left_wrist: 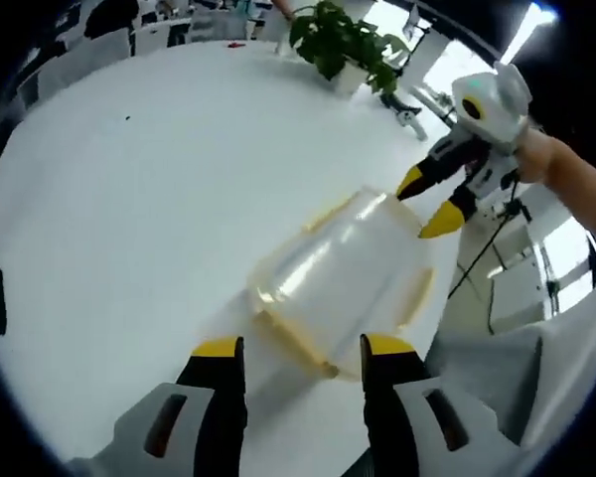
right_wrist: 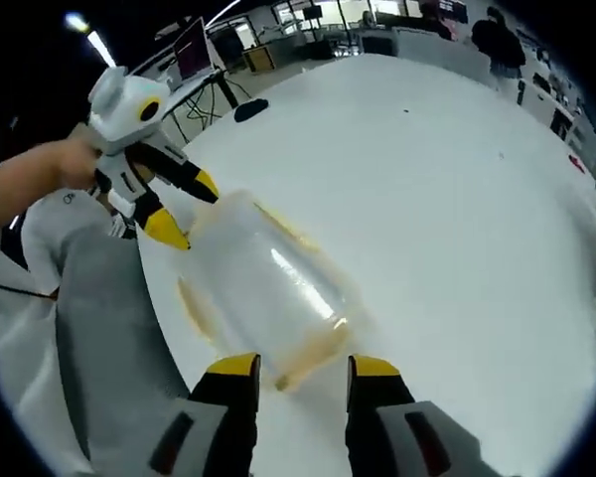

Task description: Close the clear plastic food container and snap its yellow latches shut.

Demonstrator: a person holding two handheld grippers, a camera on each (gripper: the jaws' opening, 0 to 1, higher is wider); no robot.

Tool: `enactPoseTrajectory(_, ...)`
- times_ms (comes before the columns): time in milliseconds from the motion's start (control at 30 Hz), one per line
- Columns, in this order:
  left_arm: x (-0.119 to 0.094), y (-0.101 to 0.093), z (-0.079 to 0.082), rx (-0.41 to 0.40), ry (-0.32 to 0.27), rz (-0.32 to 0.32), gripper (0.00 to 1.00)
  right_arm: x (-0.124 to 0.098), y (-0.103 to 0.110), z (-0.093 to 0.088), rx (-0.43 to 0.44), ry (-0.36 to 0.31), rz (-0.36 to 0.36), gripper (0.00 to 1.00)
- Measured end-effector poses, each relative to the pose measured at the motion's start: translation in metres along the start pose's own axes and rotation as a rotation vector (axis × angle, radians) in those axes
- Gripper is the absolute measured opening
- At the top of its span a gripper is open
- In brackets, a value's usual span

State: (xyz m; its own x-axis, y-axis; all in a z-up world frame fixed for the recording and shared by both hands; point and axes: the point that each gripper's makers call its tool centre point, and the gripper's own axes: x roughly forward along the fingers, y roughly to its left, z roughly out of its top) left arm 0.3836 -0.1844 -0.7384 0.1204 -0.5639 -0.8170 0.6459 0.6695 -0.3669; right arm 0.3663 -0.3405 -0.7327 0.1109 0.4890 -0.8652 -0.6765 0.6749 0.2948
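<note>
In the left gripper view, left gripper (left_wrist: 303, 350) low in the frame, yellow-tipped jaws spread, nothing between them. Just beyond the tips, at centre right, the clear plastic food container (left_wrist: 343, 273), lying on the white table (left_wrist: 129, 209) near its edge, a yellow latch (left_wrist: 417, 298) hanging at its lower right side; blurred, so lid seating hard to tell. At the container's far upper-right corner, the right gripper (left_wrist: 429, 202), jaws parted, tips touching or just beside the container's end, held by a hand (left_wrist: 541, 154) at the right edge. Farther off, top centre, a potted plant (left_wrist: 343, 45). In the right gripper view, right gripper (right_wrist: 303, 366) at bottom centre, jaws likewise apart and empty, container (right_wrist: 263, 283) just past the tips, stretching toward upper left, a yellow latch (right_wrist: 313, 348) at its near end. At the far end, upper left, the left gripper (right_wrist: 186, 209), open, tips at the container's corner. Grey clothing (right_wrist: 94, 328) along the left edge.
</note>
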Motion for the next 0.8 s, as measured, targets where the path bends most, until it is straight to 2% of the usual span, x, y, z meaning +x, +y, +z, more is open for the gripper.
enactPoseTrajectory(100,0.001,0.0,0.001,-0.019,-0.007,0.01,0.47,0.002,-0.001,0.0,0.008,0.004,-0.016,0.33)
enactPoseTrajectory(400,0.008,-0.013,0.004,-0.042,-0.018,-0.014,0.41,0.005,0.004,0.004,0.039,0.0,-0.002,0.33)
enactPoseTrajectory(800,0.009,-0.014,0.003,-0.054,-0.019,-0.006,0.42,0.007,0.005,0.003,0.056,0.021,-0.003,0.31)
